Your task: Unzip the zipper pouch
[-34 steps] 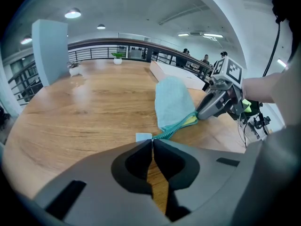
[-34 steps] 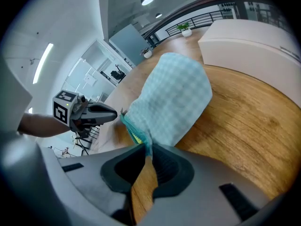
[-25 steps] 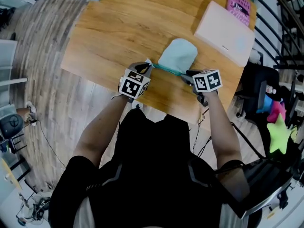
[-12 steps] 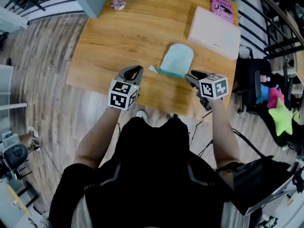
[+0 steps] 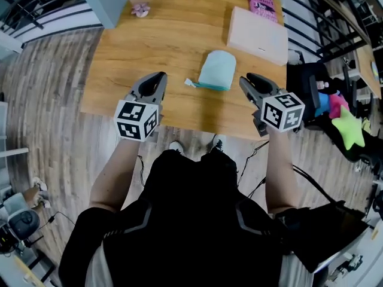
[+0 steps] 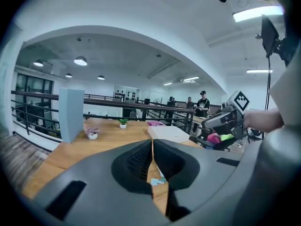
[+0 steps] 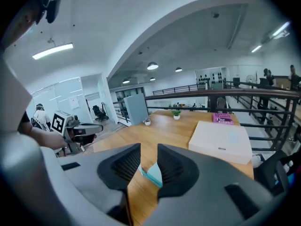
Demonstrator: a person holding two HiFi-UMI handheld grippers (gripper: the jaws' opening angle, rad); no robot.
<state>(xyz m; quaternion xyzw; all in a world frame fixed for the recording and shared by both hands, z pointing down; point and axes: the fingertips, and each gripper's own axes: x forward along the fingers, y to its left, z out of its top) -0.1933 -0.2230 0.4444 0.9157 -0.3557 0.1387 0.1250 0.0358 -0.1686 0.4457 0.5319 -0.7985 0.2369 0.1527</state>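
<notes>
Zipper pouch (image 5: 216, 69) lies flat near the front edge of the wooden table (image 5: 149, 34), between your two grippers and touching neither; your left gripper (image 5: 160, 76) is pressed together on nothing; your right gripper (image 5: 246, 78) is closing, a gap remaining, nothing between its jaws; print on the pink book (image 5: 263, 3) behind the white box (image 5: 257, 36) is too small to read

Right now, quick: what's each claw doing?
Left claw: closed, holding nothing.
Right claw: apart, closing, nothing between its jaws; the pouch lies on the table beyond it.
</notes>
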